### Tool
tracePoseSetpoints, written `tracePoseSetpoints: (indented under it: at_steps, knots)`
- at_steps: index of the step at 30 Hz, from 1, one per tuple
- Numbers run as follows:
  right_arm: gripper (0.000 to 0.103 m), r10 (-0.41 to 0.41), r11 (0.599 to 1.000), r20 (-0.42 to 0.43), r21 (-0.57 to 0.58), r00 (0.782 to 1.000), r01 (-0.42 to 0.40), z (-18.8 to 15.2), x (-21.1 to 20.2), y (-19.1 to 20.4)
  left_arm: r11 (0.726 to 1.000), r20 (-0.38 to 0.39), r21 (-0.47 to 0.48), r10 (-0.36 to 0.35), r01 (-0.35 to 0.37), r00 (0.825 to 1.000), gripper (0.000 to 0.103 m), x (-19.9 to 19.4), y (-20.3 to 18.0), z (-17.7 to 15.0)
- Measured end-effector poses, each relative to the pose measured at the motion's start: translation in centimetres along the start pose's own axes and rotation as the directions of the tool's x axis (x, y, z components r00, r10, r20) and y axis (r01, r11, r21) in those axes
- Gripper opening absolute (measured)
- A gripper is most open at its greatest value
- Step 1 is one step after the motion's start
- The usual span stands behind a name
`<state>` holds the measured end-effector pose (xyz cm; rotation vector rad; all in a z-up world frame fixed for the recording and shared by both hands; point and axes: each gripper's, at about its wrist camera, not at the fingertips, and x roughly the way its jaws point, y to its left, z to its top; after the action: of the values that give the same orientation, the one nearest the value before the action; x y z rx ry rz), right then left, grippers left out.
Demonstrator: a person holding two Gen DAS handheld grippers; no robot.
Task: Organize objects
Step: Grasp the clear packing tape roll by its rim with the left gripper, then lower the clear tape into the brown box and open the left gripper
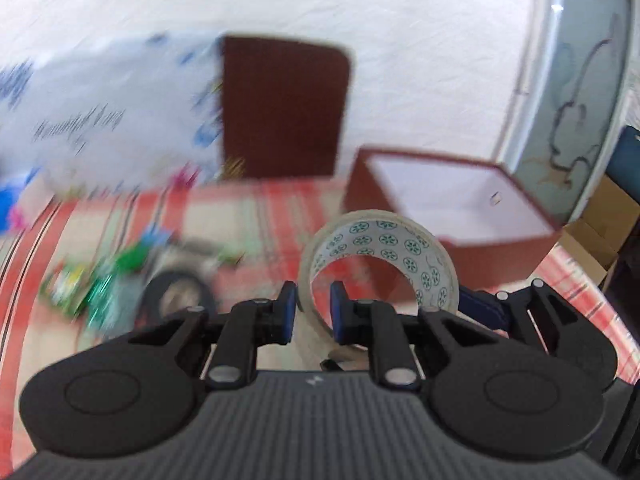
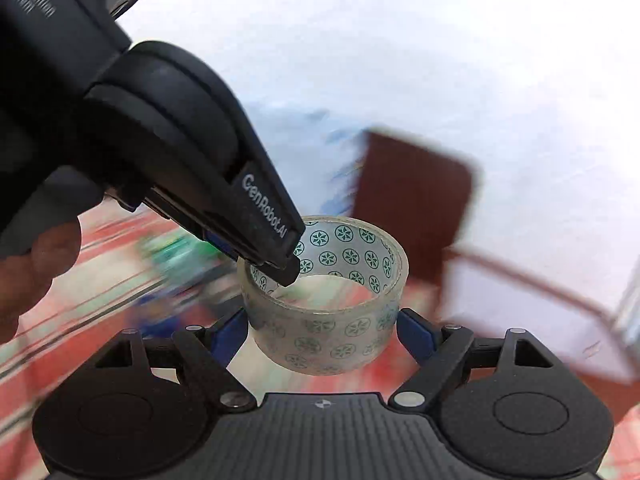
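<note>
Gripping the wall of the clear tape roll (image 1: 380, 256), your left gripper (image 1: 313, 312) has its blue fingers (image 1: 286, 312) pinching one side of the ring, one finger outside and one inside the hollow. In the right wrist view the same left gripper (image 2: 280, 268) comes in from the upper left, its tip clamped over the roll's left rim. The tape roll (image 2: 326, 312), printed with green rosettes inside, is held clear above the bench (image 1: 260, 208), which carries a red plaid cloth.

Your right gripper (image 2: 322, 334) has its fingers (image 2: 414, 336) spread wide, one on each side of the roll. They sit just beside the outer wall; whether they touch it cannot be told. No pressing grip shows there.

To the right and farther off stands an open brown box (image 1: 480, 248) with a white lining; its interior shows no contents. Behind it, at the far middle, a brown lid (image 1: 280, 108) leans upright against the white wall. A white printed bag (image 1: 100, 120) lies at far left, blurred. Near left on the bench sit a black tape roll (image 1: 176, 296) and blurred green packets (image 1: 100, 284). Part of your hand (image 2: 36, 264) shows at the left edge of the right wrist view.
</note>
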<state>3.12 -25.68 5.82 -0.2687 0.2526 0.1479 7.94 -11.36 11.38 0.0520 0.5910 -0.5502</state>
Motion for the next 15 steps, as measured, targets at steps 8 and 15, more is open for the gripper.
tracePoseSetpoints:
  at_steps: [8,15]
  knots:
    - [0.081,-0.155,0.983,-0.007,0.103,0.988,0.155,0.2,5.1,-11.3,0.993,0.015,0.108,-0.052,0.05,0.999,0.02,9.5,-8.6,6.9]
    - [0.083,-0.133,0.976,-0.074,0.165,0.988,0.144,-1.7,9.8,-14.9,0.99,-0.086,0.139,0.048,-0.036,0.995,0.033,16.1,-10.3,7.2]
